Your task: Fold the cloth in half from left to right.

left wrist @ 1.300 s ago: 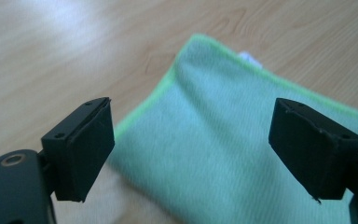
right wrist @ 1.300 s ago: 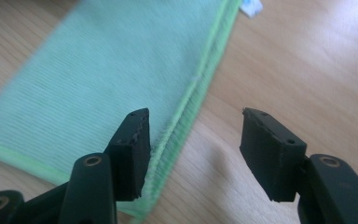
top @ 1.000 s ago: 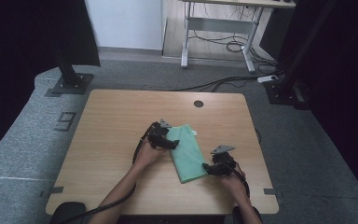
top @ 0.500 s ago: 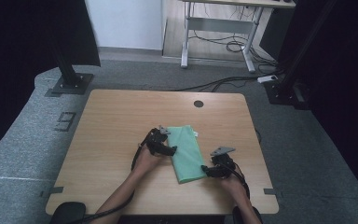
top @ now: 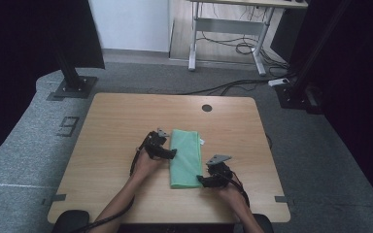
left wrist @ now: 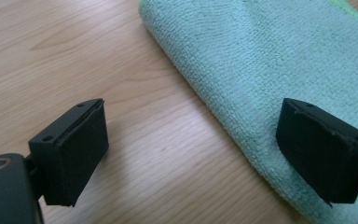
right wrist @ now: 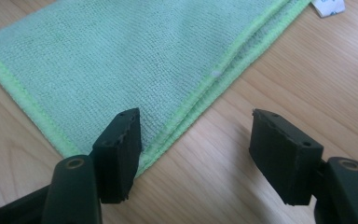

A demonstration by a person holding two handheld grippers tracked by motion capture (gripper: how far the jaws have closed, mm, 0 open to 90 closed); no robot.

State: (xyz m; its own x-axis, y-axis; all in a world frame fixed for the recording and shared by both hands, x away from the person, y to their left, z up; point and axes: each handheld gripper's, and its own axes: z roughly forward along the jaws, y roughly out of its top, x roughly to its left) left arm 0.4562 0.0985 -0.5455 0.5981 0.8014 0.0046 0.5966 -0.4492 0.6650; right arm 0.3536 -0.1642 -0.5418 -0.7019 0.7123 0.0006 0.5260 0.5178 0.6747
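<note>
A green microfibre cloth (top: 185,158) lies folded into a long strip on the wooden table (top: 116,126). My left gripper (top: 167,153) rests at the cloth's left edge, open, with one jaw above the folded edge of the cloth (left wrist: 261,60) and the other over bare wood. At the cloth's near right corner sits my right gripper (top: 203,180), open too, its jaws straddling the hemmed edge of the cloth (right wrist: 121,60). A white label (right wrist: 327,6) sticks out from the cloth's far end. Neither gripper holds anything.
A round cable hole (top: 207,108) sits near the table's far edge. Beyond the table are a black stand base (top: 72,87), a desk frame (top: 226,34) and loose cables (top: 233,87) on the grey floor.
The cloth now lies straighter, lined up with the table's depth. Both grippers have shifted slightly, the left one staying at the cloth's left edge and the right one at its near right corner.
</note>
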